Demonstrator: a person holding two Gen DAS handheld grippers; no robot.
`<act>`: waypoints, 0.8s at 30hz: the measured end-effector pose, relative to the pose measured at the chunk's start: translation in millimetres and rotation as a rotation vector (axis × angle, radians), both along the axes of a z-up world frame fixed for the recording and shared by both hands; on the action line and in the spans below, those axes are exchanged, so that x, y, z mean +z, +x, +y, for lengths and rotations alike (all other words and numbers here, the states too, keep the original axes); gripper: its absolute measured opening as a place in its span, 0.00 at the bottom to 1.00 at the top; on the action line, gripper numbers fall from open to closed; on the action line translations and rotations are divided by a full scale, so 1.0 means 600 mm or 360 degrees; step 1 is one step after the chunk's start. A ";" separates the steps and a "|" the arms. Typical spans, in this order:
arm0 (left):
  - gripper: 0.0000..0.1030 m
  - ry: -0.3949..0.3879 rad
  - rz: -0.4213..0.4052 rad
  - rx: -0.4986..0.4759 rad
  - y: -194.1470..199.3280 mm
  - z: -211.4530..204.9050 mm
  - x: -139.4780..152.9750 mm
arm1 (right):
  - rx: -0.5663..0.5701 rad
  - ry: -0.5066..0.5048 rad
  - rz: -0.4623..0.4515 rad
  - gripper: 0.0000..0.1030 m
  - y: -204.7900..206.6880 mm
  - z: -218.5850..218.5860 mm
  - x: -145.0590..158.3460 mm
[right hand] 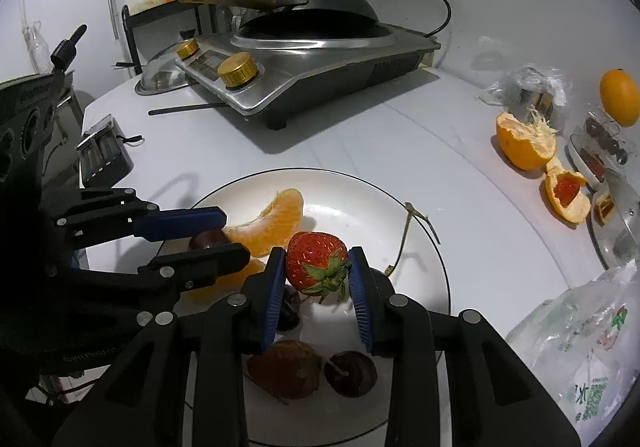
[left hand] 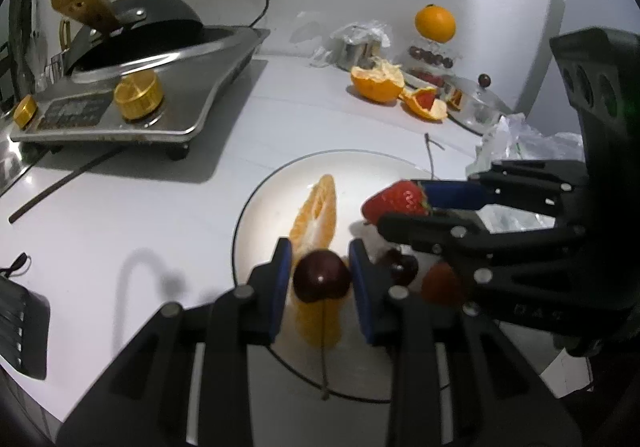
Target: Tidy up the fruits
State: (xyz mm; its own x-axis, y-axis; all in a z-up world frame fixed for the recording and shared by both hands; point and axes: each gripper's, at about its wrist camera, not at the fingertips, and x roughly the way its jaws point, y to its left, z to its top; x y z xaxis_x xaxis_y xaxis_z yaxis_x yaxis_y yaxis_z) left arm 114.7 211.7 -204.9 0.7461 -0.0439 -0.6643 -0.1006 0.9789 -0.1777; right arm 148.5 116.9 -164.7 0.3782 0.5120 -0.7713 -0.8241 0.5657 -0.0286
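Observation:
My left gripper (left hand: 319, 271) is shut on a dark cherry (left hand: 322, 276) with its stem hanging down, just above the white plate (left hand: 264, 207). My right gripper (right hand: 318, 267) is shut on a red strawberry (right hand: 316, 257) over the same plate (right hand: 400, 183). An orange segment (left hand: 316, 211) lies on the plate, also in the right wrist view (right hand: 272, 221). Another strawberry (right hand: 286, 369) and a cherry (right hand: 352, 373) lie on the plate under the right gripper. In the right wrist view the left gripper (right hand: 224, 235) holds its cherry (right hand: 208, 239) at left.
An induction cooker with a black wok (right hand: 304, 47) stands at the back. Orange peels (right hand: 524, 143), a whole orange (right hand: 619, 97), a dish of fruit (left hand: 432, 59) and a glass lid (left hand: 480, 103) lie at the right. A plastic bag (right hand: 580, 347) is near right. A loose stem (right hand: 412, 223) lies on the plate rim.

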 end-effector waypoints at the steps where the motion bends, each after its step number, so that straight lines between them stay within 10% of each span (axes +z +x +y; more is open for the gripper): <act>1: 0.30 -0.0008 0.0002 0.0002 0.001 0.001 0.000 | -0.0001 0.0000 0.0003 0.32 0.002 0.001 -0.001; 24: 0.51 -0.0007 -0.0024 0.0076 -0.019 -0.003 0.033 | -0.0045 0.0057 -0.0035 0.39 -0.011 -0.031 0.031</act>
